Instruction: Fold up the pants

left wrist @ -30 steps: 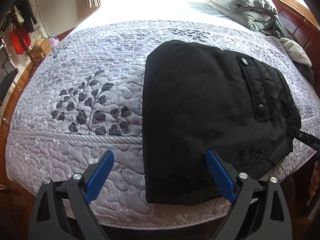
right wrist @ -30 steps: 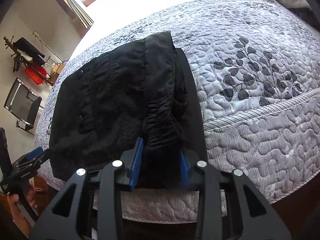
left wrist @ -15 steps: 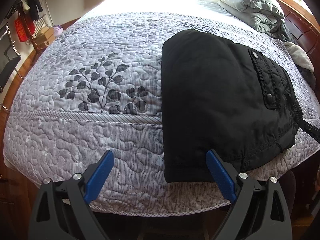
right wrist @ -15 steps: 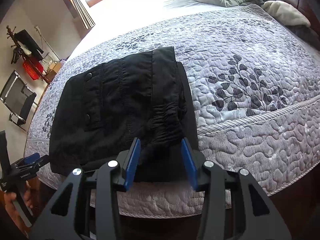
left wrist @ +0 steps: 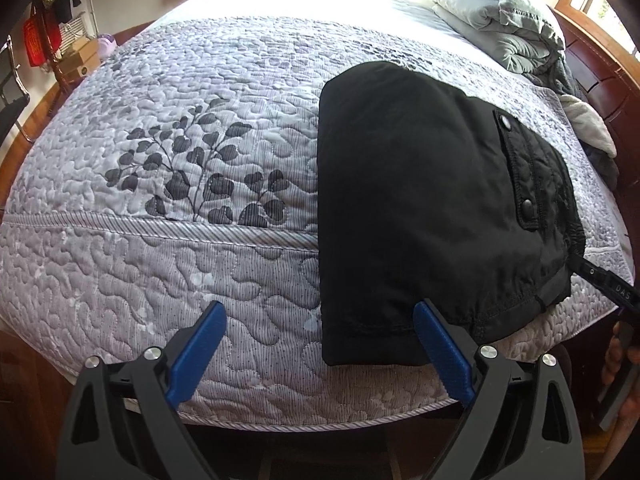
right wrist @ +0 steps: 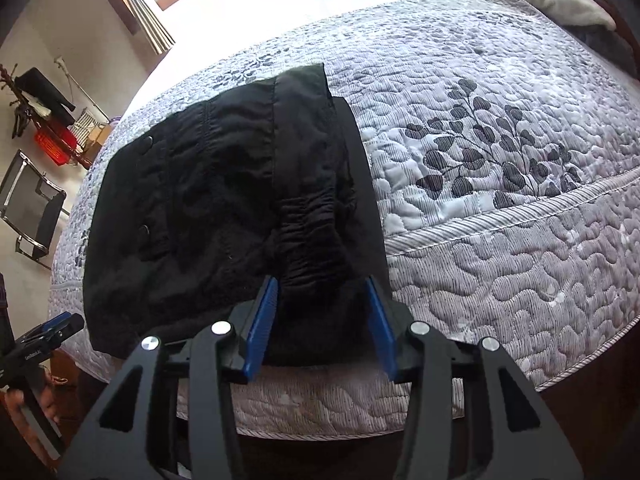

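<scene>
Since a second ago, the right gripper has let go of the waistband; its jaws have just been opening and now straddle the folded black pants at the bed edge. The left gripper hangs wide apart, empty. Withdrawing carelessly could snag the elastic and drag the fold off.

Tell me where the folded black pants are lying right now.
The black pants lie folded on the quilted bedspread at the bed's near edge, right of its leaf print in the left wrist view.
</scene>
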The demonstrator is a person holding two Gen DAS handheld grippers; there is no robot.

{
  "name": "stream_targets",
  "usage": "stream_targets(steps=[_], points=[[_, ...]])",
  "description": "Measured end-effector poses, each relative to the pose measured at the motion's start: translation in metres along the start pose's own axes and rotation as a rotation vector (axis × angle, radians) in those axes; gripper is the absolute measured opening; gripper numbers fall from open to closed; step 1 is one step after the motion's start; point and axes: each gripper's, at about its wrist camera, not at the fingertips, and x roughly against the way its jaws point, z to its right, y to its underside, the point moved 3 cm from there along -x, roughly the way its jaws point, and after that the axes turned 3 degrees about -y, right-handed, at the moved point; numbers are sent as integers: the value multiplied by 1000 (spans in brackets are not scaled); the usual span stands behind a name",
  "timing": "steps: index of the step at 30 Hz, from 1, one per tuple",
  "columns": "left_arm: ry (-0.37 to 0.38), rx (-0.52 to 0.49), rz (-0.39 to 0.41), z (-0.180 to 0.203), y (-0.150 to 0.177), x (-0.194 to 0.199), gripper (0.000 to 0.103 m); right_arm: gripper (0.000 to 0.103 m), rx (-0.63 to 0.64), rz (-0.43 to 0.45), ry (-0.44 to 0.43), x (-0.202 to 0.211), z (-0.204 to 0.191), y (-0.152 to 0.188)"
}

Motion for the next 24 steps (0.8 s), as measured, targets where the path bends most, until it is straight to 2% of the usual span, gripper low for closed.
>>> stream_targets(steps=[6, 10, 12, 15, 19, 21, 24], points=[[184, 11, -30, 0, -13, 16, 95, 45, -7, 31, -14, 21, 2, -4], [456, 97, -132, -6, -14, 13, 95, 46, 7, 44, -21, 30, 2, -2], [557, 160, -182, -13, -12, 7, 94, 46, 12, 43, -19, 31, 2, -1], [550, 231, -203, -30, -13, -6, 94, 46, 9, 38, -29, 29, 3, -1], [597, 263, -279, -35, -12, -30, 94, 47, -19, 25, -65, 21, 5, -2], [597, 234, -294, -30, -13, -38, 94, 47, -24, 24, -81, 18, 4, -3], [541, 177, -276, -21, -19, -44, 94, 48, -41, 21, -114, 17, 5, -5]])
